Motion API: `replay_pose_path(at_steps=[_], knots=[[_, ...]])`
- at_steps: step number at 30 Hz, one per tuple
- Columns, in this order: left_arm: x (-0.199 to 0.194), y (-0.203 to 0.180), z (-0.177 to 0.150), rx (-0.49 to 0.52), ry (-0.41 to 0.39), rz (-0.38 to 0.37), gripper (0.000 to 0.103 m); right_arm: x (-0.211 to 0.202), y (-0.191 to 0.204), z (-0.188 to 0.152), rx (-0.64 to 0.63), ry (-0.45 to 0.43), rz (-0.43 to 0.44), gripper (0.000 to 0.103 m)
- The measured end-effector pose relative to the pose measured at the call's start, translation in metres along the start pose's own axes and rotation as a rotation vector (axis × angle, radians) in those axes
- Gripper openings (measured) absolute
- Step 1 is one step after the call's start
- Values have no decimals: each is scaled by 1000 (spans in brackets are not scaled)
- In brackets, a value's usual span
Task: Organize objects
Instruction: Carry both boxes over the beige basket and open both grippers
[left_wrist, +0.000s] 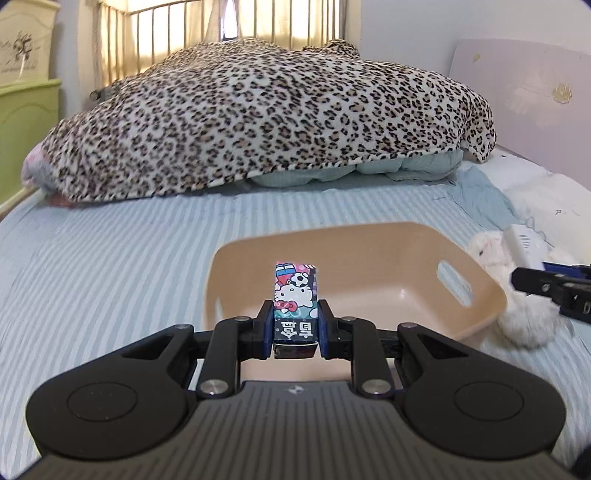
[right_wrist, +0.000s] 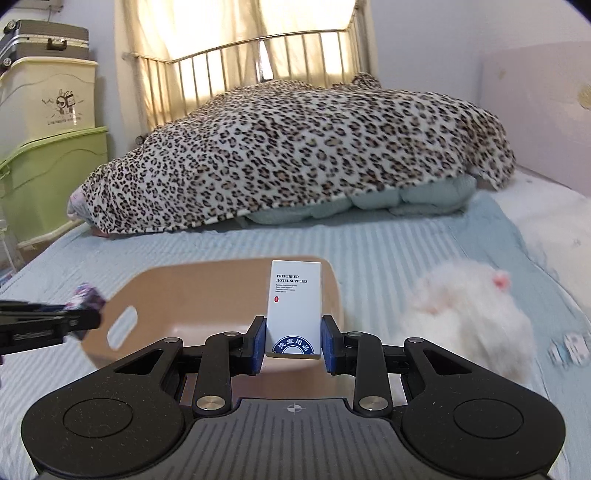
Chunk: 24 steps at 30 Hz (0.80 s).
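Gripping a Hello Kitty box, the left claw nears the tan bin — right claw clamps a white box.

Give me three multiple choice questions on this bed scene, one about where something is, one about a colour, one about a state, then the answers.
1. Where is the plush toy relative to the bin?
A. Inside it
B. Beside it on the bed
C. Under the blanket

2. What colour is the bin?
A. Tan
B. Green
C. Black

3. What is the state of the left gripper?
A. Open and empty
B. Shut on the cartoon box
C. Shut on the plush toy

Answers:
1 B, the white plush lies on the striped sheet against the bin's outer wall.
2 A, its walls and floor are tan.
3 B, both pads press the box's sides, as the right gripper grips the white box.
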<state>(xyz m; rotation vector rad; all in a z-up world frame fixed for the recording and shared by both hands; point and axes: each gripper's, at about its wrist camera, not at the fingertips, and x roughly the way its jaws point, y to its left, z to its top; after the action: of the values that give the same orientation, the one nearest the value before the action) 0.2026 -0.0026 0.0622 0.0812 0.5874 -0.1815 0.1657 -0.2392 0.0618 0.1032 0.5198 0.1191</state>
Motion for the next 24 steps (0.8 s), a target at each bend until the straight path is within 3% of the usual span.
replay_pose_path(at_steps=[4, 8, 13, 15, 17, 18, 19, 22, 24], knots=[[42, -16, 4, 15, 73, -22, 25, 33, 9, 4, 11, 43, 28, 29], [75, -26, -5, 35, 122, 5, 25, 65, 16, -4, 19, 115, 34, 29], [92, -24, -14, 42, 168, 8, 26, 83, 16, -11, 7, 169, 21, 29], [88, -22, -15, 42, 163, 9, 28, 82, 16, -12, 6, 179, 27, 42], [80, -18, -12, 16, 159, 6, 56, 73, 16, -12, 3, 159, 36, 48], [74, -15, -12, -9, 142, 6, 76, 68, 18, -11, -4, 146, 32, 55], [67, -13, -10, -29, 112, 7, 83, 61, 19, -11, -12, 134, 33, 58], [47, -11, -6, -38, 75, 10, 91, 43, 23, -11, -38, 110, 16, 75], [35, -11, -6, -17, 67, 11, 91, 31, 23, -11, -54, 101, 3, 84]])
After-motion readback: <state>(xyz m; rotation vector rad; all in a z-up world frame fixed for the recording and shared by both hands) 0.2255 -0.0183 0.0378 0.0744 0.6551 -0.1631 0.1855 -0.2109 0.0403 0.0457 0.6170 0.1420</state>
